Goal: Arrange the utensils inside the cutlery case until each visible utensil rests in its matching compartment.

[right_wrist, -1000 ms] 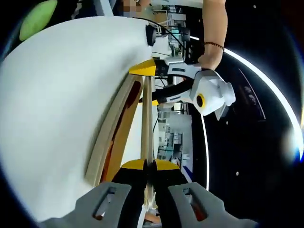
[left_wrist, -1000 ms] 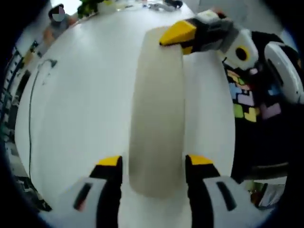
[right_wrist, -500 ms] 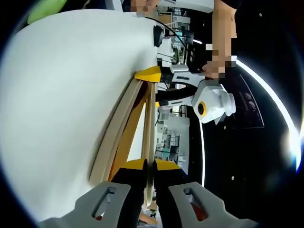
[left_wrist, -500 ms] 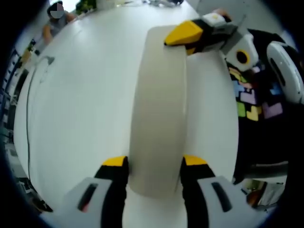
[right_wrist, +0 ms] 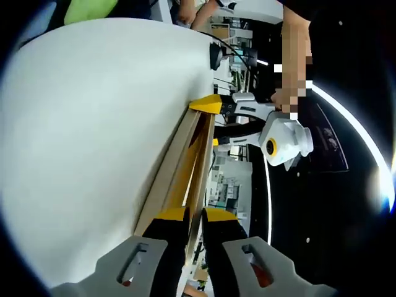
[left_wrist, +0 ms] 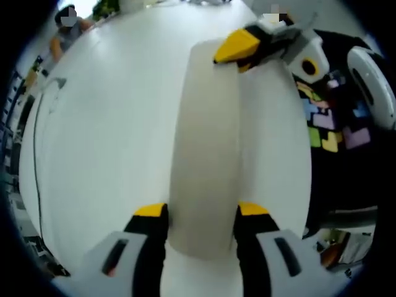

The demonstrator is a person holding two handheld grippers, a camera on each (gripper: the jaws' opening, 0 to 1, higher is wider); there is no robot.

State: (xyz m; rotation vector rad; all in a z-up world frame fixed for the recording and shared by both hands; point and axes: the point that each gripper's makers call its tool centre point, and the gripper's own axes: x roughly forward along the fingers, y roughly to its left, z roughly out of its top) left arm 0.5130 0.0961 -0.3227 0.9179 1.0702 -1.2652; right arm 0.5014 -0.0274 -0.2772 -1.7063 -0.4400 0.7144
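While you hold the cutlery case (left_wrist: pixel 207 148) between both grippers, treat it as a stiff, fairly light wooden box with a smooth pale lid, likely to slip or pivot if either end loosens. It sits over the white table (left_wrist: pixel 105 136), long axis running away from you in the left gripper view. Your left gripper (left_wrist: pixel 201 213) has its jaws pressed against the two long sides of the near end, grasping the case across its width. Your right gripper (right_wrist: pixel 195 216) has its jaws nearly together, pinching a thin wooden edge of the case at the other end. Hold at the end walls as now, squarely, since a thin edge gives little purchase. The left gripper view gives you the broad closed face of the case and the right gripper's yellow tip at the far end, but no utensils. The right gripper view looks along the case edge-on, showing a narrow gap with a warmer brown inside between pale panels; whether utensils lie within you cannot tell from either view, so judge the sorting as not yet begun.
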